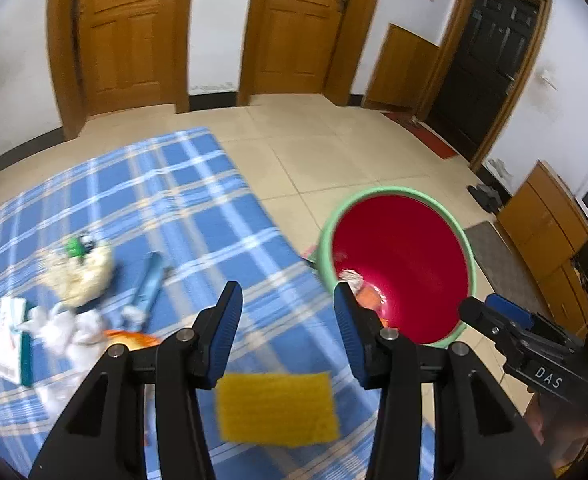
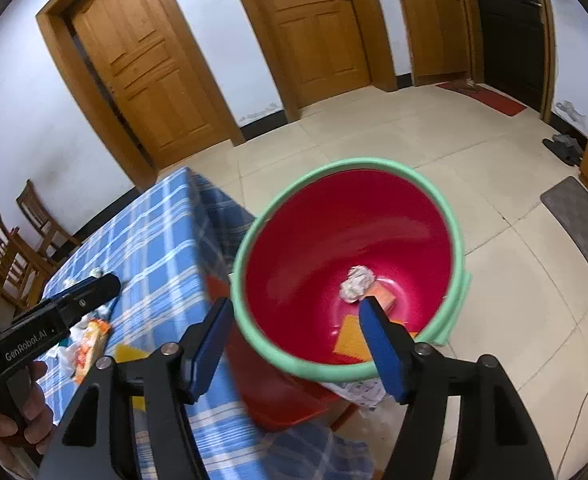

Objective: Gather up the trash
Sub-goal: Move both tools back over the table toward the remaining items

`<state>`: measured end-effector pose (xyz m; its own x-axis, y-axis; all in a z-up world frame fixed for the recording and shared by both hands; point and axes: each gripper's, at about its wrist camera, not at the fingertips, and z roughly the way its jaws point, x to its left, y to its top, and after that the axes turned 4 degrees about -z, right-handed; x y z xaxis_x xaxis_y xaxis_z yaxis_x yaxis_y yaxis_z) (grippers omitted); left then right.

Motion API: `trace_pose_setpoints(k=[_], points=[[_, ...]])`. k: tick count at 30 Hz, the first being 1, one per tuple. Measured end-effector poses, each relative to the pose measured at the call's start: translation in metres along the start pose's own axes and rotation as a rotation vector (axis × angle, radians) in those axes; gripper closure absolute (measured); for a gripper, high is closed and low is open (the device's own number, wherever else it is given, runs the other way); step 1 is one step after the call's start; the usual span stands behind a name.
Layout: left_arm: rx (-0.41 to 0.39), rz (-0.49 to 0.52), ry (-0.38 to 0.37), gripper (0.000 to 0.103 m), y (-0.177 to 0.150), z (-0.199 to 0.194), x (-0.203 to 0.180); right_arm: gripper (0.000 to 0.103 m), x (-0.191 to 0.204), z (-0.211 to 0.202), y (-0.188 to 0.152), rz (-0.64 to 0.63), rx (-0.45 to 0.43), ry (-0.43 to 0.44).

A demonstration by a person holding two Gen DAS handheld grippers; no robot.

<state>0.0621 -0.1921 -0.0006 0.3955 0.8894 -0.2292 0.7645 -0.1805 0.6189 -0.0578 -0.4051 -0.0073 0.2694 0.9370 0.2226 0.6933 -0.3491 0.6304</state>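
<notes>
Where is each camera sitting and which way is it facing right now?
Left wrist: on the left gripper, above the blue plaid table, facing the trash pile and yellow sponge; the right gripper shows at right.
Right wrist: on the right gripper, looking down into the red bucket beside the table; the left gripper and a hand show at left.
Shared: table, bucket, wooden doors, both grippers open.

White walls, wooden doors (image 1: 128, 32), tiled floor (image 1: 334, 152), possibly chairs (image 2: 10, 248) behind.
</notes>
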Motion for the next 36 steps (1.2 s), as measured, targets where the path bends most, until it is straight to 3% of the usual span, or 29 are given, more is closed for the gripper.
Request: trace_pose_setpoints(k=[18,36], points=[[-0.063,-0.150,0.197,0.055,-0.023,-0.057,0.119,0.030,0.088,0.010,-0.025,-0.139,0.066,0.074],[0.020,-0.274,0.357,0.050,-0.046,-0.044,0.219,0.030,0.132,0.044,-0.054,-0.202,0.164,0.058]])
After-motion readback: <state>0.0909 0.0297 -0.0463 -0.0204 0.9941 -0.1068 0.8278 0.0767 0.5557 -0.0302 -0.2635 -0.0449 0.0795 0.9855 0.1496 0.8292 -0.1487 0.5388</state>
